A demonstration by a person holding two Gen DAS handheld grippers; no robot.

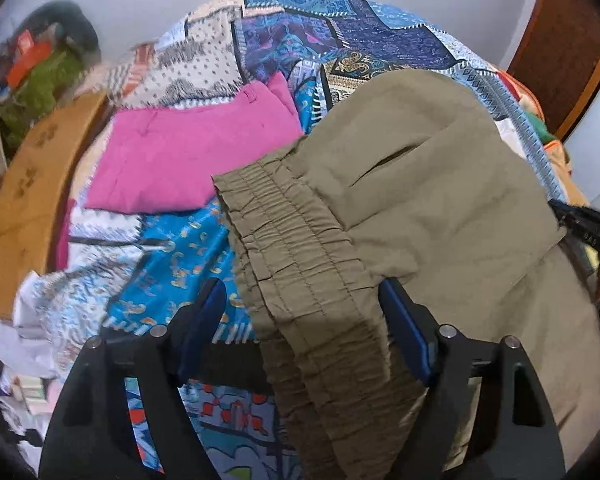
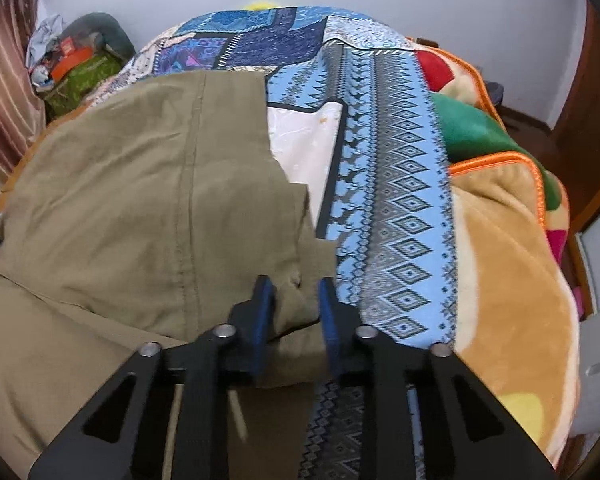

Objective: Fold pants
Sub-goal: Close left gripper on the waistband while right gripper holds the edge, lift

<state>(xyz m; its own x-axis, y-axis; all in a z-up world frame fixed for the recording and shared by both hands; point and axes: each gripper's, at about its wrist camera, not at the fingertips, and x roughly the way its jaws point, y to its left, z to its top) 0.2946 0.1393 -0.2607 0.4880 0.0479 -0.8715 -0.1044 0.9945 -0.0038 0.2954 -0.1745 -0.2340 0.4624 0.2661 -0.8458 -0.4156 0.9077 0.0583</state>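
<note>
Between the wide-spread fingers of the left gripper (image 1: 302,320) lies the elastic waistband of the olive pants (image 1: 420,208), apparently ungripped; the right gripper (image 2: 296,312) has its fingers nearly clenched on a bunched hem corner. The pants rest half-folded on the bed's patchwork quilt (image 2: 400,200), beyond the fingers. The step looks like folding over; next, the waistband needs pinching.

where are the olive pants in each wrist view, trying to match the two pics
Left wrist: the olive pants fill the centre and right, their elastic waistband running down between the open fingers of the left gripper.
Right wrist: the olive pants fill the left half, one edge between the fingers of the right gripper.
Shared landmark: the blue patterned bedsheet under the pants.
</note>
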